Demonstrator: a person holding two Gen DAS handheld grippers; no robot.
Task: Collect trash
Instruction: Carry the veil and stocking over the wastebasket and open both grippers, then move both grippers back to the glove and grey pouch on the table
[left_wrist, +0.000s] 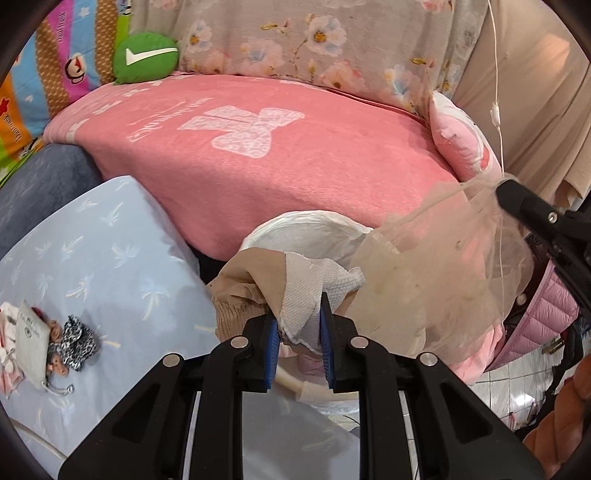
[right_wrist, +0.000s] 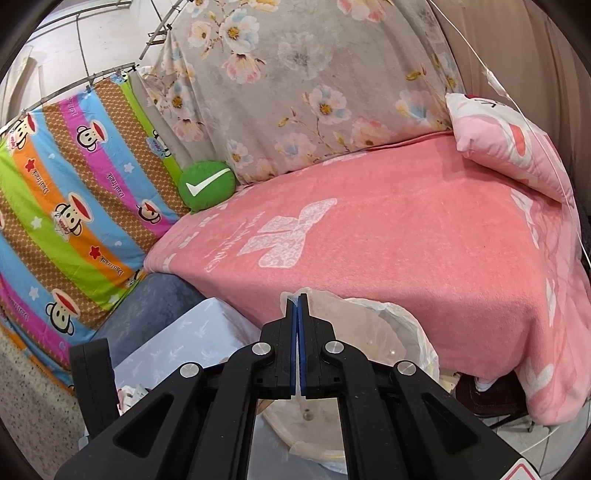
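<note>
Tongs, left (left_wrist: 298, 317): clenched on crumpled white paper towel (left_wrist: 314, 291) bunched with tan paper (left_wrist: 243, 269), carried just above the white-lined bin (left_wrist: 295, 230) at 12 o'clock, judged ready for dropping. Tongs, right (right_wrist: 297, 321): clenched on the thin rim of the translucent bag (right_wrist: 369, 325), judged to hold its mouth wide for the drop. Towel: dimpled, creased, soft, partly hidden. Beyond, from 10 to 2 o'clock: bed with pink blanket (left_wrist: 295, 155).

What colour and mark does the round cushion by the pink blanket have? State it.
Green with a white tick; the round cushion shows best in the right wrist view.
</note>
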